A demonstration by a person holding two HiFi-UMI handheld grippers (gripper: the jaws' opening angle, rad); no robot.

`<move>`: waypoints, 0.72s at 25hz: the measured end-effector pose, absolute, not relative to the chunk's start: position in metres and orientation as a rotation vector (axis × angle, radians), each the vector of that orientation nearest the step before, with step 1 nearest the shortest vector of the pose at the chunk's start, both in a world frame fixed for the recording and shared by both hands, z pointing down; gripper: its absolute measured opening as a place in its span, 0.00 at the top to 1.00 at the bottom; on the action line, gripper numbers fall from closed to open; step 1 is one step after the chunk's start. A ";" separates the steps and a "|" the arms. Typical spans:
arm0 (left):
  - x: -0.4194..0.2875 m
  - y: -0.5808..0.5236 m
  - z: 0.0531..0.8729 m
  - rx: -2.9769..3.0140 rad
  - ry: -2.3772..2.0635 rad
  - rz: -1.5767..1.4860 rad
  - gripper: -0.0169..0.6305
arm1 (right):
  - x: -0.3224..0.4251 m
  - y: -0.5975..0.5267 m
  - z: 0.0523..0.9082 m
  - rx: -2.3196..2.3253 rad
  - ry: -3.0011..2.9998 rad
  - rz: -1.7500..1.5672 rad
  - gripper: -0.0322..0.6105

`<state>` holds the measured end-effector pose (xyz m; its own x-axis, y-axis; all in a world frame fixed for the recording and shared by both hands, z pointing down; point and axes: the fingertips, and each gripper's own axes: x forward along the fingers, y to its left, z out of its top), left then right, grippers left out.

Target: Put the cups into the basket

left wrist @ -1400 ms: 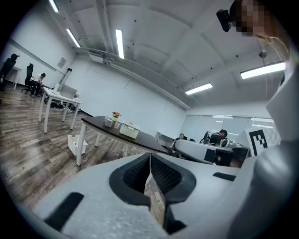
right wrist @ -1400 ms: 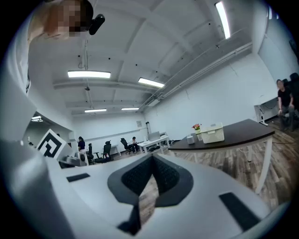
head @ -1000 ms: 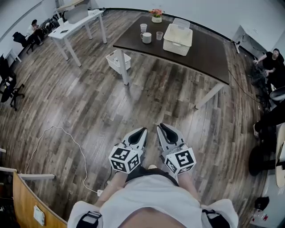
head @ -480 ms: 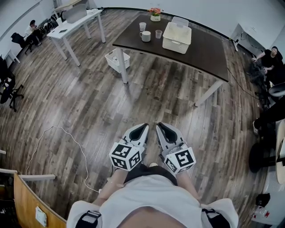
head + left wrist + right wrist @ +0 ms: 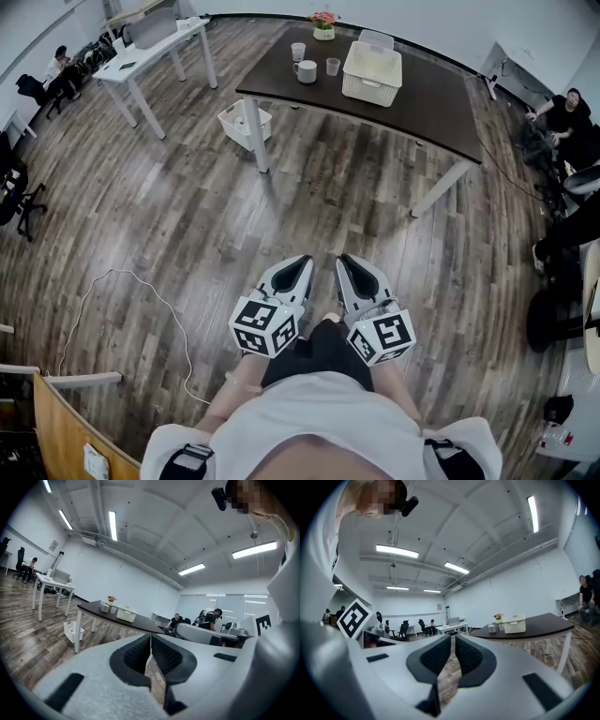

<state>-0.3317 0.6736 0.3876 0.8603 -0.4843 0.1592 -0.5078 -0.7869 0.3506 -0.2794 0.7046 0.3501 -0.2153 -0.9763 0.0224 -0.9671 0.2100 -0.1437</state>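
Left gripper (image 5: 298,266), at 6 o'clock of the head view, jaws drawn to a narrow slit with nothing between them; right gripper (image 5: 349,266), just beside it at its 3 o'clock, likewise closed and empty; tall white cup (image 5: 298,52), pale handled mug (image 5: 307,72) and small clear tumbler (image 5: 333,67) stand on the dark brown rectangular table (image 5: 441,108) at 12 o'clock, well apart from both grippers; white woven plastic basket (image 5: 373,73) at their 3 o'clock, no cup showing in it; judged progress: none placed, all three left, the table yet to be reached.
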 end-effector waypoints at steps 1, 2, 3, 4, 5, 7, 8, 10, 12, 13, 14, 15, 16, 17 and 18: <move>-0.332 0.673 0.388 2.648 -0.735 0.085 0.95 | -0.279 0.704 0.352 -1.925 2.381 -0.205 0.89; -0.332 0.673 0.388 2.647 -0.733 0.088 0.95 | -0.279 0.703 0.353 -1.927 2.377 -0.215 0.89; -0.332 0.672 0.389 2.648 -0.731 0.093 0.95 | -0.278 0.702 0.353 -1.927 2.370 -0.225 0.89; -0.332 0.671 0.390 2.649 -0.729 0.098 0.95 | -0.276 0.701 0.354 -1.929 2.359 -0.235 0.89; -0.332 0.670 0.391 2.649 -0.729 0.104 0.95 | -0.274 0.699 0.355 -1.935 2.345 -0.243 0.89; -0.334 0.665 0.393 2.646 -0.736 0.108 0.95 | -0.269 0.694 0.356 -1.958 2.317 -0.245 0.89; -0.334 0.661 0.393 2.645 -0.743 0.107 0.95 | -0.265 0.690 0.356 -1.973 2.304 -0.239 0.89; -0.336 0.654 0.393 2.641 -0.760 0.101 0.95 | -0.259 0.684 0.356 -2.003 2.279 -0.220 0.89; -0.337 0.646 0.395 2.634 -0.775 0.096 0.95 | -0.252 0.677 0.357 -2.032 2.240 -0.208 0.90; -0.337 0.642 0.397 2.629 -0.780 0.094 0.95 | -0.248 0.673 0.357 -2.045 2.218 -0.205 0.91; -0.336 0.637 0.398 2.625 -0.784 0.095 0.95 | -0.245 0.668 0.357 -2.055 2.201 -0.204 0.91; -0.334 0.632 0.399 2.622 -0.786 0.097 0.95 | -0.242 0.662 0.357 -2.059 2.192 -0.205 0.91; -0.332 0.627 0.400 2.619 -0.787 0.101 0.95 | -0.239 0.656 0.358 -2.057 2.191 -0.208 0.91; -0.329 0.621 0.401 2.616 -0.788 0.104 0.95 | -0.236 0.650 0.359 -2.052 2.193 -0.216 0.91; -0.326 0.614 0.402 2.615 -0.790 0.105 0.95 | -0.233 0.643 0.360 -2.042 2.194 -0.227 0.91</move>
